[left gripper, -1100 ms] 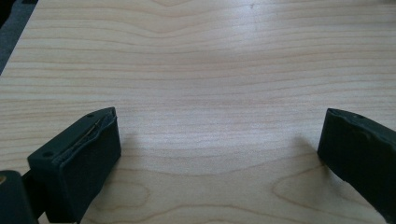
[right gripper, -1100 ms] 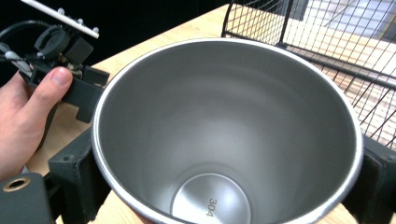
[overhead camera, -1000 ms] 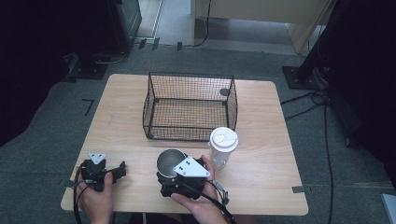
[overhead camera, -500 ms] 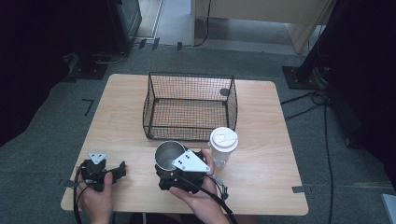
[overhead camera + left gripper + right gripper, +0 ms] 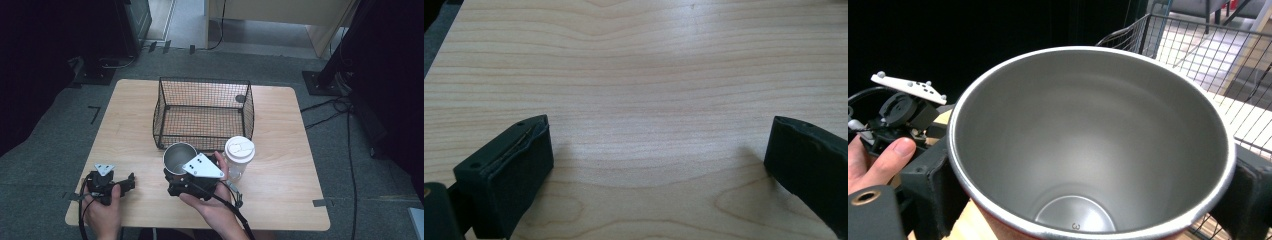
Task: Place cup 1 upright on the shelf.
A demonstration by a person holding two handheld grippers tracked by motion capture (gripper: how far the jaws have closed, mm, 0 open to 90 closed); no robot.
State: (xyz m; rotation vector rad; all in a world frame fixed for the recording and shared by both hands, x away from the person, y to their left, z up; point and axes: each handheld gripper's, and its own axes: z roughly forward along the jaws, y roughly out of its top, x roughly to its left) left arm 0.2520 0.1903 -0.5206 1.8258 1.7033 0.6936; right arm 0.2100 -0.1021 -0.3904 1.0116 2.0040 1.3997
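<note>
We have the right hand-held gripper (image 5: 176, 172) clamped on the steel cup (image 5: 179, 156), one black jaw on each side of its wall. Its own view takes us straight down into the cup (image 5: 1088, 145): bare brushed metal, a small figure stamped on the bottom, a strip of red outer skin under the rim. From above we get none of that, just a round silver mouth at the front of the bench (image 5: 280, 125), with the grey plate of the gripper covering the near side.

Over to the left hand-held gripper (image 5: 131, 179): its jaws stand wide with nothing between them, only pale wood grain (image 5: 649, 90) ahead in its view. From the right gripper view we catch it (image 5: 898, 112) off to the side, with a thumb (image 5: 885, 157) on it.

Further out, the high view gives us the clear lidded cup (image 5: 239, 155) just beside the steel one, and the wire basket (image 5: 202, 112) right behind both. The right gripper view catches a corner of that basket (image 5: 1198, 45) beyond the rim.
</note>
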